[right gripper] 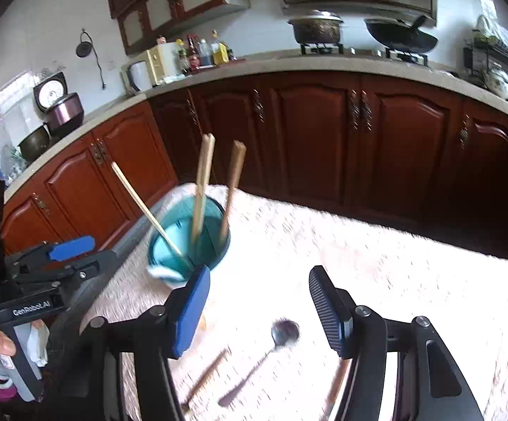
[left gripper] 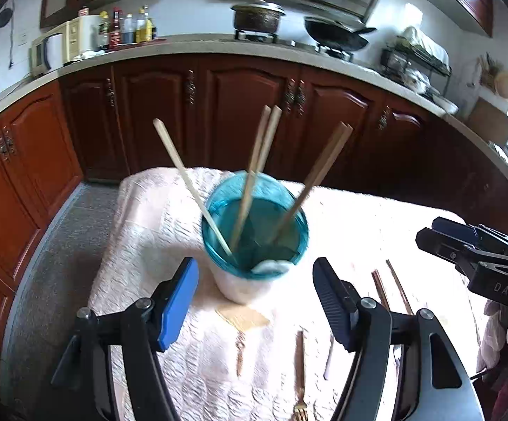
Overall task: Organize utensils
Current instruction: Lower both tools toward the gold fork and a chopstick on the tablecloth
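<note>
Left gripper (left gripper: 255,310) spread wide, nothing between the jaws, hanging just short of the cup; right gripper (right gripper: 259,310) also parted and empty, over loose cutlery. Both views blurred, so fine detail is shaky. Largest first: pale quilted cloth covering the table (left gripper: 359,217), soft and bumpy, so flat items sink into it a little and the fingertips likely need to dig under an edge. On it stands a translucent teal plastic cup with a whitish lower half (left gripper: 254,231), upright, holding five light wooden chopsticks (left gripper: 254,182) that lean against the rim at different angles. Cup looks light and top-loaded by the sticks, so I'd judge it tips easily if bumped; steady it low on the wall if anything goes in. Still lying on the cloth: two dark reddish wooden chopsticks (left gripper: 389,287) just right of the cup, a long-handled dark metal spoon (right gripper: 264,358) between the right gripper's jaws in its view, a brown wooden-handled utensil (right gripper: 206,377) beside it, and a slim gold-toned metal fork (left gripper: 300,379) nearest the camera. Chopsticks: stiff, light, thin, prone to rolling; pinch across the middle, both together if possible. Spoon and fork: rigid, smooth, probably slippery under the pads; take them on the handle near midpoint so they don't swing. Spoon bowl is too rounded to grip.
</note>
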`<action>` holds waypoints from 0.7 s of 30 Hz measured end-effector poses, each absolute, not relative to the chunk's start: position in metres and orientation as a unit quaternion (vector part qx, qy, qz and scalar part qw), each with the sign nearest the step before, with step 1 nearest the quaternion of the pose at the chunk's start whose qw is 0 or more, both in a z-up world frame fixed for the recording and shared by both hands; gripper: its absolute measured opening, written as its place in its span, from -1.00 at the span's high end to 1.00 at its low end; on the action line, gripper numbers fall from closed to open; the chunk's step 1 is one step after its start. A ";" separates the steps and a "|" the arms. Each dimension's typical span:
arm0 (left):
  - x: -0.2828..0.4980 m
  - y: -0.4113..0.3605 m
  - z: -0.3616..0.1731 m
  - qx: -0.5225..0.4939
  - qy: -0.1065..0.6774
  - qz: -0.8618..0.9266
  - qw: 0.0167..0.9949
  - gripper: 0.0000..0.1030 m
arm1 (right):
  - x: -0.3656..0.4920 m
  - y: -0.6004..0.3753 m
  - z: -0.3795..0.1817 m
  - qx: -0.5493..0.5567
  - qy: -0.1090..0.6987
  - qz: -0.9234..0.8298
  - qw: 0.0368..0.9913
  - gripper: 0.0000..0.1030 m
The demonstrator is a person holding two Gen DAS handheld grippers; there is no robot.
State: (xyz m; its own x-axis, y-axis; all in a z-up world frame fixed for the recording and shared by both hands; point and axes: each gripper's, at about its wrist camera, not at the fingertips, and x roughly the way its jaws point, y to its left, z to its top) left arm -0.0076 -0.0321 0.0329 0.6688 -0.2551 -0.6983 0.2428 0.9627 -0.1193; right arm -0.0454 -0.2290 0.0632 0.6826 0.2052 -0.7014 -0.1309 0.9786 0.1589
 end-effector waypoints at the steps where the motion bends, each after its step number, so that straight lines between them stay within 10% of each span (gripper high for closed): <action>1: -0.010 -0.036 0.031 -0.004 0.386 -0.140 0.912 -0.33 | -0.049 -0.235 0.059 0.050 0.391 0.088 0.915 -0.23; 21: -0.022 -0.101 -0.046 0.024 0.469 -0.237 0.850 -0.37 | -0.081 -0.336 -0.051 0.121 0.483 -0.007 0.867 0.00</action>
State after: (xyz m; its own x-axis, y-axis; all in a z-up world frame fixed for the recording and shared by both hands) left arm -0.0216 -0.1012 -0.0464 0.4475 -0.3796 -0.8097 0.4250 0.8869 -0.1808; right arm -0.0809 -0.3360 -0.0510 0.5325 0.1041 -0.8400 0.1296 0.9707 0.2025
